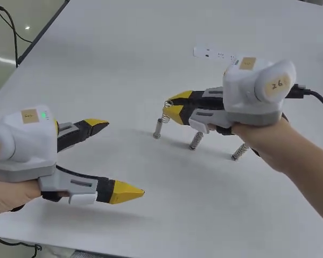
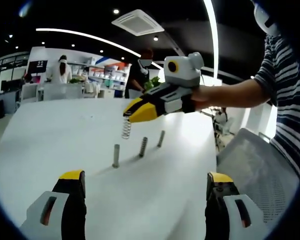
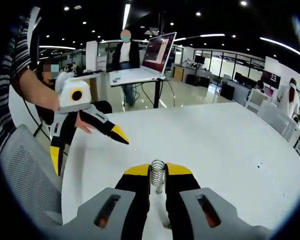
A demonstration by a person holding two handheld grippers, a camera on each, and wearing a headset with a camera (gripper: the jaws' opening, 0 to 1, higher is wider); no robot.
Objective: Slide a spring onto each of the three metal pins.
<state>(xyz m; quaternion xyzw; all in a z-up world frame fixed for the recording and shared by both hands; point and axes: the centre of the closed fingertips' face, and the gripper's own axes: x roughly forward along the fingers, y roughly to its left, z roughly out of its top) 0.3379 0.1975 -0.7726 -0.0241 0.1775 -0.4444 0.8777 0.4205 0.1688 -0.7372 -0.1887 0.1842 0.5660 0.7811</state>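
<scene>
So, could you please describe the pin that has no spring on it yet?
On the white table, three upright pins stand in a row below the right gripper. The bare pin is the end one, just below the spring held in the jaws. It is smooth metal, while the middle pin and the other end pin each wear a coil.

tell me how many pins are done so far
Done: two of three, the middle pin and the right-hand pin, already look sprung. In hand: the right gripper is shut on the last spring, held above the bare pin. Left: lower it onto that pin. The left gripper is open, idle.
</scene>
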